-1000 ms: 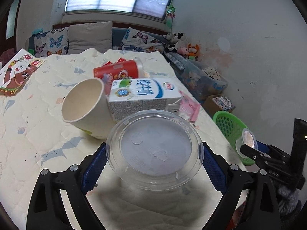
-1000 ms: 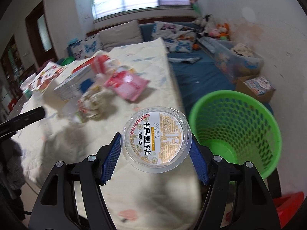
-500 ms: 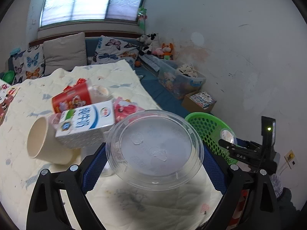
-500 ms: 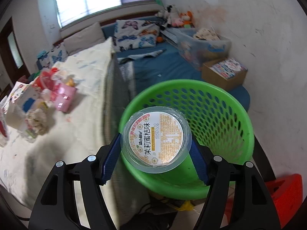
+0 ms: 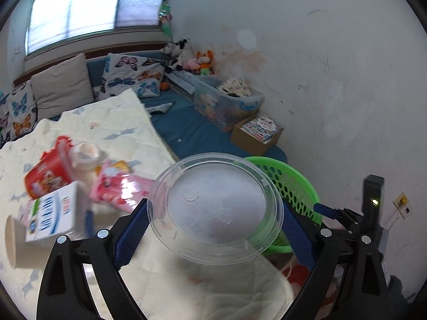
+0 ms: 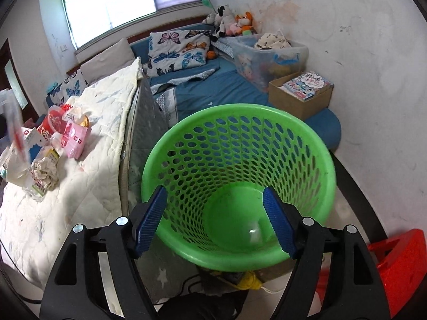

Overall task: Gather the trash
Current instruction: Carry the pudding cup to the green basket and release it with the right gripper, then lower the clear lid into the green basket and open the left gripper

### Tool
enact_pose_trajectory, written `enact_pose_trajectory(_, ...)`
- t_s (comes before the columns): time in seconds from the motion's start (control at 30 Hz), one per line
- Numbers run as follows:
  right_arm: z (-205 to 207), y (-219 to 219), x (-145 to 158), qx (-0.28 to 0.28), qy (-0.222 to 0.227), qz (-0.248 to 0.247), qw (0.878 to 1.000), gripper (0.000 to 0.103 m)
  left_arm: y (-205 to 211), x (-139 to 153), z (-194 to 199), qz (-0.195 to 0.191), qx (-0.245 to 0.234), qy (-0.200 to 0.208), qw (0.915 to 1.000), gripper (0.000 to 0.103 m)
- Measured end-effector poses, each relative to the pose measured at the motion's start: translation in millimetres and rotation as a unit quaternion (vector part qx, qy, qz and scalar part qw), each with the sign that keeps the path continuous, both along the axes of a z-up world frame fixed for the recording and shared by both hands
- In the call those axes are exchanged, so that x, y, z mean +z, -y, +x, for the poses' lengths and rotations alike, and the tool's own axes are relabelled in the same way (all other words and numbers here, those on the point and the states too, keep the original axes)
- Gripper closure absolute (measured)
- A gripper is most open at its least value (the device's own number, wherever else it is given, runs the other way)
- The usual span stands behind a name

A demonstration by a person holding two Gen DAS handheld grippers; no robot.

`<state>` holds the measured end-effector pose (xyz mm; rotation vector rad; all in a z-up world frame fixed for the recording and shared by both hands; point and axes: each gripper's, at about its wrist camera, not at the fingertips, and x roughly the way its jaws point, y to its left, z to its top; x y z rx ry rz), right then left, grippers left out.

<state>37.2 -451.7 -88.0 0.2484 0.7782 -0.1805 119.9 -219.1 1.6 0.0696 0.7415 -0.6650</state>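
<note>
Over the basket: right gripper [image 6: 214, 217] hangs above the green basket [image 6: 317, 144], pointing down into it.
Right fingers: blue fingers [image 6: 149, 221] spread and opening wider; nothing between them, pads touching nothing.
Basket: stands on the floor just beside the bed [image 6: 88, 176]; a faint clear round shape with a glint lies at its bottom [image 6: 252, 230], too blurred to name.
Left gripper: left gripper [image 5: 214, 236] pinches a clear lid [image 5: 214, 208] by its opposite rims.
Left fingers: blue fingers [image 5: 130, 236] held wide apart by the lid, pressing on its edge.
Lid: round, see-through, flat face toward the camera, held in the air over the bed's edge, partly in front of the basket [image 5: 291, 184].
Lid marks: small embossed marks on its face; not readable.
Trash on bed: white and blue carton [image 5: 52, 217], red tub [image 5: 48, 174], pink pack [image 5: 118, 188], paper cup [image 5: 13, 242], crumpled wrapper [image 6: 44, 172].
Writing: blue characters on the carton, blurred; print on the tub and pack cannot be read.
Other gripper: the right one shows at the right edge of the left view [image 5: 331, 212], by the basket.
</note>
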Motion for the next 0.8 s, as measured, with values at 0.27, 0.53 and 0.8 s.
enact_pose_trajectory(0.27, -37, 5, 9, -0.004, 0.022, 0.005, 1.000, 0.027, 57, -18, 13, 0.020, -0.027, -0.016, 0.9993, 0.013)
enact_pose_trajectory(0.53, -68, 14, 15, -0.013, 0.039, 0.015, 0.999, 0.026, 108, -45, 15, 0.029, -0.056, -0.044, 0.9971, 0.012)
enact_pose_trajectory(0.8, -85, 27, 14, -0.026, 0.041, 0.022, 0.999, 0.026, 141, -68, 14, 0.042, -0.071, -0.064, 0.9945, 0.012)
